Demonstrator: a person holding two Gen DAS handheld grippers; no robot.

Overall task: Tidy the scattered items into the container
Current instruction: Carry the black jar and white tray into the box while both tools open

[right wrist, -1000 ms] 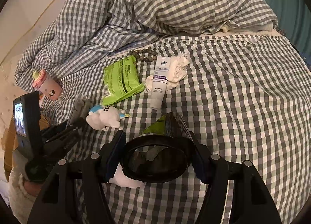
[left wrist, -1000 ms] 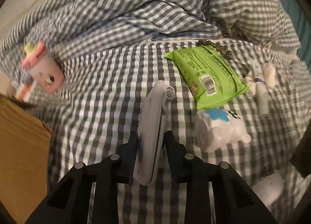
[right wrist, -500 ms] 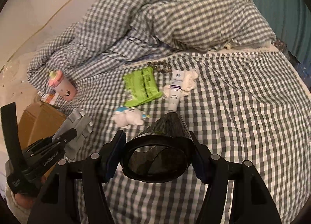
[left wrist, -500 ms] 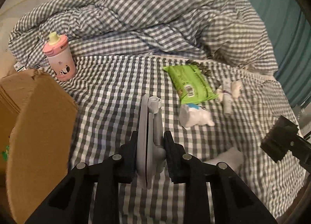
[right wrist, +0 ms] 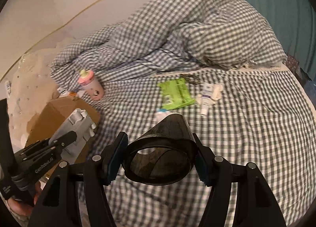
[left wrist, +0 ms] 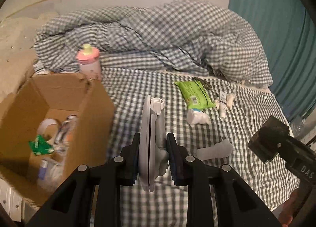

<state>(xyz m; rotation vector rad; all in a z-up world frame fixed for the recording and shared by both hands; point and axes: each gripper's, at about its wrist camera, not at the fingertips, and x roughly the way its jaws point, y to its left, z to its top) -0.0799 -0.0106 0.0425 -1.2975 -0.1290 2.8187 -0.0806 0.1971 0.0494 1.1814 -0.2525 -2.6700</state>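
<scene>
Your left tongs (left wrist: 152, 158) clamp the grey clip (left wrist: 151, 126); right tongs (right wrist: 160, 160) clamp what looks like a dark cup (right wrist: 164, 148). Release each low inside the cardboard box (left wrist: 94, 106).

The right tool (right wrist: 159, 157) grips a dark translucent cup (right wrist: 160, 160) above the checked bed (right wrist: 246, 128). At left, the left tool (right wrist: 59, 140) clamps a grey flat device (right wrist: 77, 126) over the cardboard box (right wrist: 53, 112). A pink bottle (right wrist: 90, 85) stands behind.
</scene>
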